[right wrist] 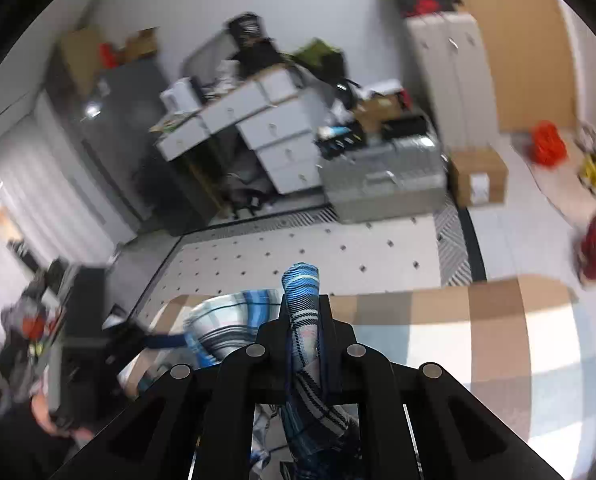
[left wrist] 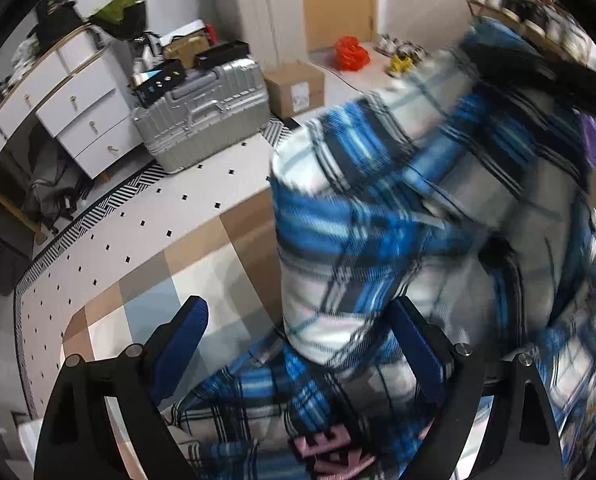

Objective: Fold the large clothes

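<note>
A large blue, white and black plaid shirt [left wrist: 398, 208] hangs in a blurred bulk on the right of the left wrist view, its lower part with pink lettering lying between the jaws. My left gripper [left wrist: 298, 320] is open, its blue-padded fingers [left wrist: 186, 332] spread wide around the cloth. My right gripper [right wrist: 304, 304] is shut on a bunched fold of the plaid shirt [right wrist: 302, 280], which sticks up past the fingertips. The left gripper [right wrist: 130, 340] shows at the lower left of the right wrist view, held in a hand.
A checked rug with a dotted white border [left wrist: 146, 240] covers the floor. A silver hard case [left wrist: 206, 112], a cardboard box [left wrist: 294, 88] and a white drawer unit [left wrist: 82, 116] stand beyond it. An orange bag [left wrist: 350, 54] lies farther back.
</note>
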The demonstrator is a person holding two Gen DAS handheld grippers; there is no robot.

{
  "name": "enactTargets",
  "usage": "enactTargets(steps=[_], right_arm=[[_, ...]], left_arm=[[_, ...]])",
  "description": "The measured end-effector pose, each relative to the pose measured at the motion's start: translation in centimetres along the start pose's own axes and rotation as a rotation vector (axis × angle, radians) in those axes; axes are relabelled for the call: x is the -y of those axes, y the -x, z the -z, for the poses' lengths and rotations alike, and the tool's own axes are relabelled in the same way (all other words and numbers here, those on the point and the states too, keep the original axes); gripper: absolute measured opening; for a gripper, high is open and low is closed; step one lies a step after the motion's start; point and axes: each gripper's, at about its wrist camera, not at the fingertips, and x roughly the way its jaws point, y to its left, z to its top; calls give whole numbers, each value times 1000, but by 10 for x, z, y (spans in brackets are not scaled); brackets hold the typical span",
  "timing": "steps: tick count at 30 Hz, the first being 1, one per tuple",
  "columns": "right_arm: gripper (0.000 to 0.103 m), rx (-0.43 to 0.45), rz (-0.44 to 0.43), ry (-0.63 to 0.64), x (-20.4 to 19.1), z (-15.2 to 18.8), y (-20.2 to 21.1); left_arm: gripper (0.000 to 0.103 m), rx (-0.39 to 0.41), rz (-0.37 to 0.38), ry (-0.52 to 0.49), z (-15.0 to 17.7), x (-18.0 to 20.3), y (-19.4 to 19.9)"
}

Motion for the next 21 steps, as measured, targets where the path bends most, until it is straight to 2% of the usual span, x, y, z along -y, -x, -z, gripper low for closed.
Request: enactTargets(steps=[2,4,6,8,10,11,12,13,17,21], right_arm=[[9,18,11,35,-4,2,6],[9,17,-12,14,-1,3,10],[9,16,-27,22,-2,4,13],[9,12,-28,60,-7,6,16],[9,-4,-20,98,-13,9,15],[9,-7,-12,107,-14,10,15],[9,-17,-16,110,-15,12,15],[9,-20,1,112,-15,13,14],[9,-11,33,98,-8,13,17],[9,12,103,94,-4,9,21]], left_arm=[[90,18,38,25,-1,-2,0],[89,25,64,42,-2,-1,-2],[88,46,53,42,-4,3,-1],[81,77,20,25,-5,9,2],[47,92,1,3,-5,15,4],[37,91,-1,2,-6,16,4],[13,92,2,12,-6,15,4],[8,92,-2,27,-6,13,5],[4,142,24,59,-3,5,16],[3,185,4,44,-7,7,28]])
